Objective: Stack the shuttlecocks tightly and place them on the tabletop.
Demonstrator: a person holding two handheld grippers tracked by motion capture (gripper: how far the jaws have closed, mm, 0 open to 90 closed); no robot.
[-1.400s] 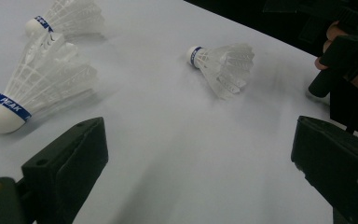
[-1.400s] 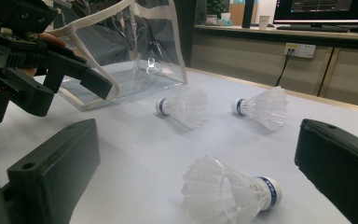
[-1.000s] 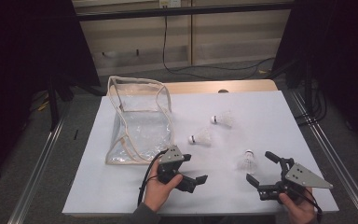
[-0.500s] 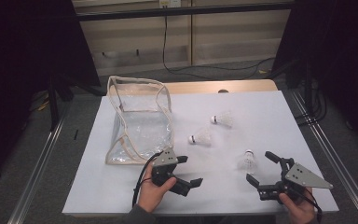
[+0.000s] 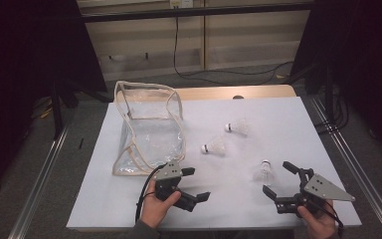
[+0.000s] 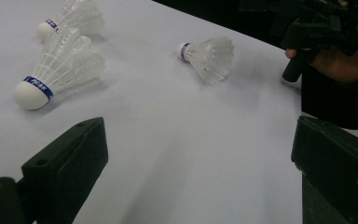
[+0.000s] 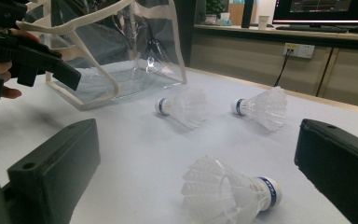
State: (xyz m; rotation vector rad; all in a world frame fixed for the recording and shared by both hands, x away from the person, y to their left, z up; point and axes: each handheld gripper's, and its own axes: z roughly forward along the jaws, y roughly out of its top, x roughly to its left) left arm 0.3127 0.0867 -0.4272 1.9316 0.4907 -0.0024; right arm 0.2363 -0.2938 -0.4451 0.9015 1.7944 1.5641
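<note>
The nearest shuttlecock point(image 5: 265, 170) lies on the worktop point(image 5: 298, 129) at 11 o'clock from the right hand-held gripper point(image 5: 279, 180), spread and empty; the left hand-held gripper point(image 5: 197, 183) is spread too; a pick-up is judged next.

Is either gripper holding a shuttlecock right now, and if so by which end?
Nothing is held. The left gripper and right gripper are both open over the table, and all three shuttlecocks lie loose on it.

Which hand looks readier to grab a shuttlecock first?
Right. The right gripper is open, with the nearest shuttlecock lying just ahead of it; the left gripper, also open, is farther from any.
</note>
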